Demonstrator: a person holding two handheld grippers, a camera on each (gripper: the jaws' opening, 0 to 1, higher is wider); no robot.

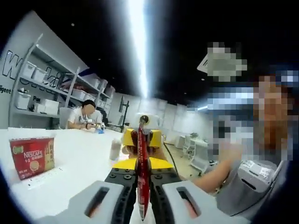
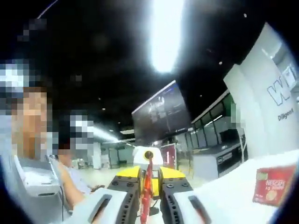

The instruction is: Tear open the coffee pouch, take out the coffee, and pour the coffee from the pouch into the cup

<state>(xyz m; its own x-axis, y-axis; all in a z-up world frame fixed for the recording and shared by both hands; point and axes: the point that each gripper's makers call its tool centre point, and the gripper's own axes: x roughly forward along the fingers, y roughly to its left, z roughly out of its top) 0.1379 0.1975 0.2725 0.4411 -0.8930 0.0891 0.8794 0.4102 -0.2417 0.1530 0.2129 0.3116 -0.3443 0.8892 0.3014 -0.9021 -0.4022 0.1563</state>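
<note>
Coffee pouch (image 1: 142, 179) clamped between both claws, left claw (image 1: 142, 205) and right claw (image 2: 145, 205). Nescafe box (image 1: 32, 157) and cup (image 1: 115, 150) seen on table (image 1: 79, 158); shelving (image 1: 42, 88) seen behind.

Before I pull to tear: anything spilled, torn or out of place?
Nothing stands out. The red coffee pouch is pinched between the left gripper and right gripper, no spill visible. The coffee box and cup stand upright.
</note>
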